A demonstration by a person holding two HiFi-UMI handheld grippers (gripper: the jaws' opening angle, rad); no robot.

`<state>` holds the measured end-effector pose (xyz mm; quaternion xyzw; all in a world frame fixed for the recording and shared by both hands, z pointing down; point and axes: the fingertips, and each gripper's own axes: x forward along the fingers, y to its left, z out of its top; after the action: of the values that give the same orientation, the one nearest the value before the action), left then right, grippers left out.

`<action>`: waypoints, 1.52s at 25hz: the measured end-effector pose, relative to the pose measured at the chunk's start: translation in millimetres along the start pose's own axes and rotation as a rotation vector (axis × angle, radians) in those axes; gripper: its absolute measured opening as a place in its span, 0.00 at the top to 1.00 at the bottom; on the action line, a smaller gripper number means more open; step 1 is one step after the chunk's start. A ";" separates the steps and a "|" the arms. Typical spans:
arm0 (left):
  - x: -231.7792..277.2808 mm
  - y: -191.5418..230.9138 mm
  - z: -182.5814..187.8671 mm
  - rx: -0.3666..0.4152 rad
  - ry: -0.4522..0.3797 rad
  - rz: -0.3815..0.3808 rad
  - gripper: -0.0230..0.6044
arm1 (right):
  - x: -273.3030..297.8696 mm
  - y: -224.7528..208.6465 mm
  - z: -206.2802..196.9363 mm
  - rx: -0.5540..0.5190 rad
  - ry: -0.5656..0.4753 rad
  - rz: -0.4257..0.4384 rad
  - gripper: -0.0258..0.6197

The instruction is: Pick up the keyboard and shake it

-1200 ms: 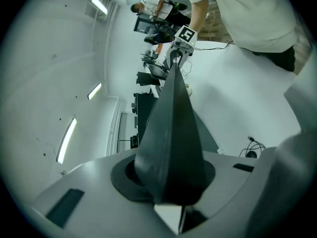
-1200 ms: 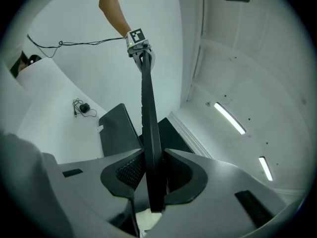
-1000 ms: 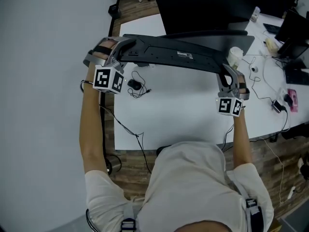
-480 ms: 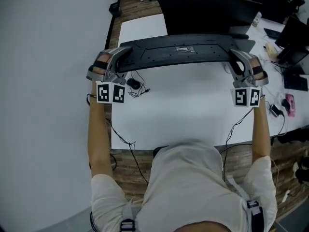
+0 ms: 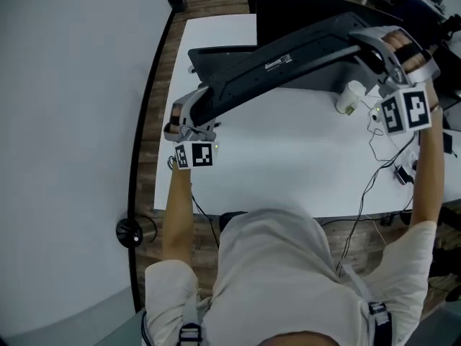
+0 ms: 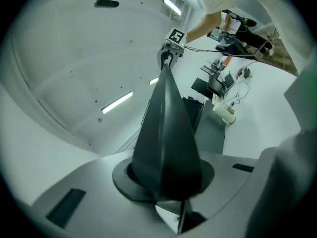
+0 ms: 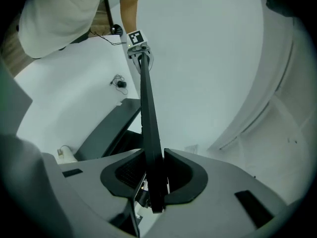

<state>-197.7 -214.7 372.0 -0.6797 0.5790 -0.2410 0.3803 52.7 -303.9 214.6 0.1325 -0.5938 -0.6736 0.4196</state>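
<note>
A long black keyboard (image 5: pixel 281 60) hangs in the air above the white table (image 5: pixel 288 171), underside towards me. It slants steeply, its left end low and its right end high. My left gripper (image 5: pixel 196 112) is shut on the low left end. My right gripper (image 5: pixel 371 45) is shut on the raised right end, near the monitor. In the left gripper view the keyboard (image 6: pixel 166 133) runs away from my left gripper (image 6: pixel 167 182), edge-on between its pads. The right gripper view shows the keyboard (image 7: pixel 148 128) as a thin blade pinched in my right gripper (image 7: pixel 153 182).
A dark monitor (image 5: pixel 310 9) stands at the back of the table, just behind the keyboard. A white cup (image 5: pixel 348 98) sits under the raised right end. Thin cables (image 5: pixel 385 146) trail over the right side. The white wall (image 5: pixel 65 85) is close on the left.
The keyboard was level half a second ago. Now its right end has swung up and away, and its left end has dropped towards me.
</note>
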 end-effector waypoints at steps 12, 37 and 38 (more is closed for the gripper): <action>-31.3 -1.3 -17.7 0.004 0.049 -0.049 0.82 | 14.4 11.2 27.3 -0.008 -0.074 0.087 0.75; -10.8 -17.9 -7.4 0.126 0.100 -0.967 0.83 | -6.6 193.5 31.5 0.840 -0.305 0.476 0.76; -18.9 -29.9 -8.4 0.045 0.112 -1.027 0.83 | -11.3 201.4 35.1 0.878 -0.345 0.578 0.76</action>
<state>-190.2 -197.2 403.0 -0.8540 0.1851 -0.4450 0.1959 118.0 -260.1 403.6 0.0144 -0.8911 -0.2323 0.3895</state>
